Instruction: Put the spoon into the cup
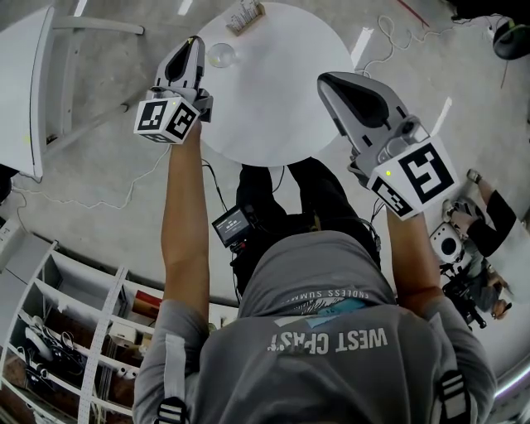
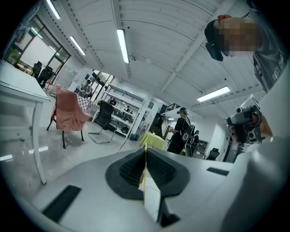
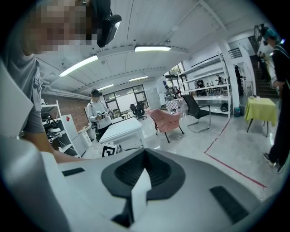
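Observation:
In the head view a clear glass cup [image 1: 222,55] stands on a round white table [image 1: 273,91], near its far left edge. No spoon can be made out. My left gripper [image 1: 193,43] is held up over the table's left edge, close to the cup, and it is shut with nothing in it. My right gripper [image 1: 328,81] is raised over the table's right side, also shut and empty. Both gripper views look out across the room rather than at the table; the left gripper [image 2: 145,150] and the right gripper [image 3: 145,153] show their pads pressed together.
A small wooden holder [image 1: 245,16] with thin items in it sits at the table's far edge. Cables [image 1: 389,41] trail over the grey floor. A white desk [image 1: 25,83] stands at left and shelves [image 1: 58,331] at lower left. Another person [image 1: 484,219] crouches at right.

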